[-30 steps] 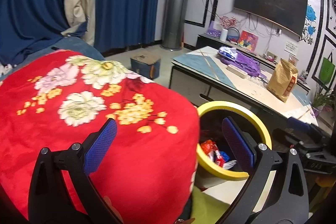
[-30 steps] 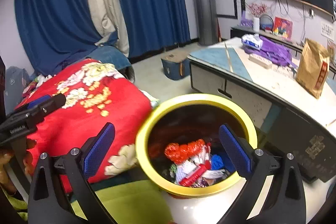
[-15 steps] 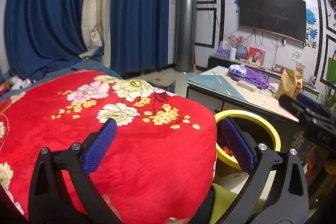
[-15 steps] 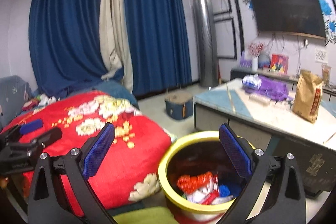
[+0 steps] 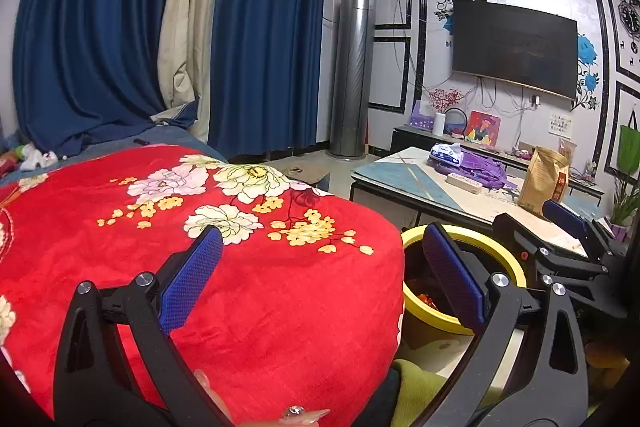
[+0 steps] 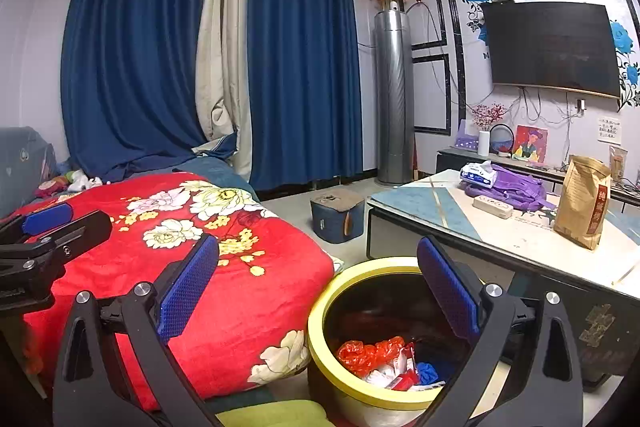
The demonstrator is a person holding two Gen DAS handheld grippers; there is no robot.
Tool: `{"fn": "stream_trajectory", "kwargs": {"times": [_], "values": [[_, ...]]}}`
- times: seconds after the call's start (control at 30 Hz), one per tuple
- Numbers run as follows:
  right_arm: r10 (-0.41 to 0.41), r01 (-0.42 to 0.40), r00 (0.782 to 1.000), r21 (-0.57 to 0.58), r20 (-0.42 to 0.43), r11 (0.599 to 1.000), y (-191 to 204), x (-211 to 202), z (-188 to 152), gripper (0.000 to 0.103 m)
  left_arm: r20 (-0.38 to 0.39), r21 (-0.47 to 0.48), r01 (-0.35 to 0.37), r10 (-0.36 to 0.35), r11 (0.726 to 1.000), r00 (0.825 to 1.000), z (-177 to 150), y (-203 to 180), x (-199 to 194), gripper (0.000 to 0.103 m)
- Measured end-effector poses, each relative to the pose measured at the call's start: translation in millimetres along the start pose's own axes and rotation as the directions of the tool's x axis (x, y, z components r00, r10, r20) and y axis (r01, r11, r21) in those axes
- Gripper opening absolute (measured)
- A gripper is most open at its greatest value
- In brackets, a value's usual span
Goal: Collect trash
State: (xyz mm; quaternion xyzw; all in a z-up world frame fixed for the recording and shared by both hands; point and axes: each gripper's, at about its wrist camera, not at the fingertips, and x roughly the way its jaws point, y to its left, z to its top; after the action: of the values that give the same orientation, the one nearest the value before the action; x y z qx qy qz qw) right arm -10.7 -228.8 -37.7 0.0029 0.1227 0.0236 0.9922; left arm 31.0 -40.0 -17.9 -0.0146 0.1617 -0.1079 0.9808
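The yellow-rimmed trash bin (image 6: 362, 331) stands on the floor between the red floral blanket (image 6: 224, 267) and the near edge of the low table (image 6: 520, 235), crumpled red plastic (image 6: 368, 351) and white and blue wrappers heaped inside it. My right gripper (image 6: 318, 291) hangs above the bin, fingers spread wide with nothing between the blue pads (image 6: 188, 291). My left gripper (image 5: 322, 277) hovers over the blanket's corner, likewise spread and empty (the bin's rim (image 5: 472, 237) shows just past its right finger). Each gripper appears at the edge of the other's view. On the table, toward its far edge, lie a purple bag (image 6: 512, 189), a tissue pack (image 6: 478, 171) resting on it and a white power strip (image 6: 493, 207) just beside; a brown paper bag (image 6: 584, 201) stands upright near the right end. Beyond hang blue curtains (image 6: 132, 67), with a silver tower unit (image 6: 394, 95) in the corner and a dark television (image 6: 554, 47) on the wall.
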Motion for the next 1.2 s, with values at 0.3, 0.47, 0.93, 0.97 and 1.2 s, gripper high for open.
{"fn": "stream_trajectory", "kwargs": {"times": [0.3,0.47,0.93,0.97,1.2], "values": [[-0.002,0.002,1.000,0.003,-0.012,1.000,0.5,1.6,0.4,0.097,-0.004,-0.001,-0.002,0.002,1.000,1.000,-0.5,-0.1,-0.1,0.092],[-0.002,0.002,1.000,0.004,-0.012,1.000,-0.2,1.3,0.0,0.097,-0.004,-0.003,-0.002,0.002,1.000,1.000,-1.0,0.4,0.5,0.092],[-0.003,0.003,1.000,0.009,-0.015,1.000,-1.1,1.5,-1.3,0.097,-0.005,-0.006,-0.004,0.004,1.000,1.000,-1.6,2.2,1.0,0.092],[-0.005,0.005,1.000,0.009,-0.015,1.000,-1.0,1.6,-1.5,0.097,-0.005,-0.006,-0.004,0.004,1.000,1.000,-1.7,2.3,1.2,0.092],[-0.005,0.005,1.000,0.009,-0.016,1.000,-1.0,1.5,-1.8,0.097,-0.006,-0.005,-0.005,0.005,1.000,1.000,-1.5,1.9,1.2,0.092]]}}
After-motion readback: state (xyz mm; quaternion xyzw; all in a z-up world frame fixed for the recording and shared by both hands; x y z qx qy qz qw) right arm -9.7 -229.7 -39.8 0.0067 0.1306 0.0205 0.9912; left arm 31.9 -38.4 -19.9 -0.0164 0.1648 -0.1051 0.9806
